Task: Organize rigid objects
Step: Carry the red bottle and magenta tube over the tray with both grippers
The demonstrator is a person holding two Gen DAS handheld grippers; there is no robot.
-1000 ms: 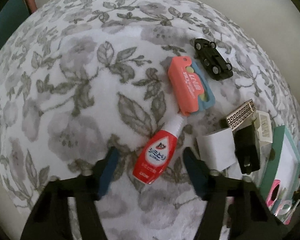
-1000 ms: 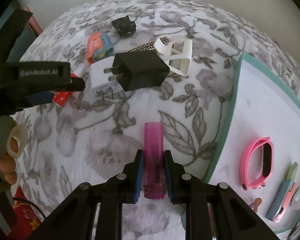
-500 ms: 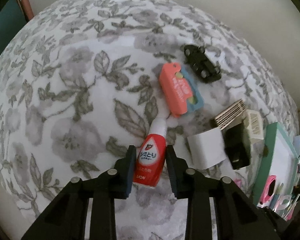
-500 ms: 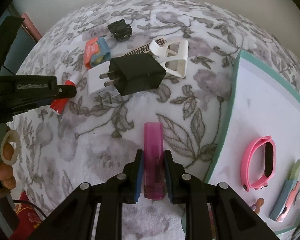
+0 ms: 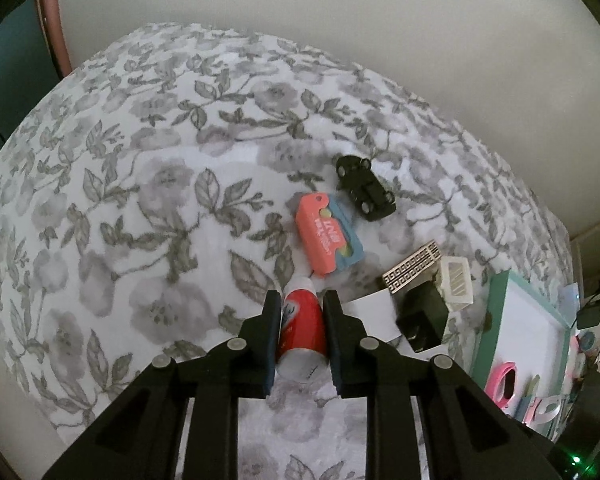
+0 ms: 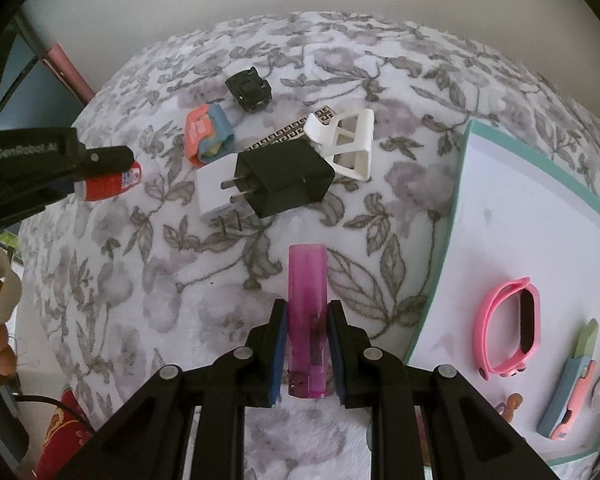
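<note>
the left gripper [image 5: 301, 332] has just closed its jaws onto the red bottle [image 5: 302, 334] and lifted it off the floral cloth [image 5: 140, 220]. the right gripper [image 6: 307, 344] clamps the pink lighter [image 6: 307, 320]; only its view shows the tray's [image 6: 500, 216] pink band [image 6: 508, 326] fully.

Two matte black hand-held grippers

The left hand-held gripper [image 5: 302, 334] and the right hand-held gripper [image 6: 307, 344] have angular black frames, blue pads inside the fingers and round silver screws; the left one's side carries pale "GenRobot.AI" lettering, with cream finger loops.
</note>
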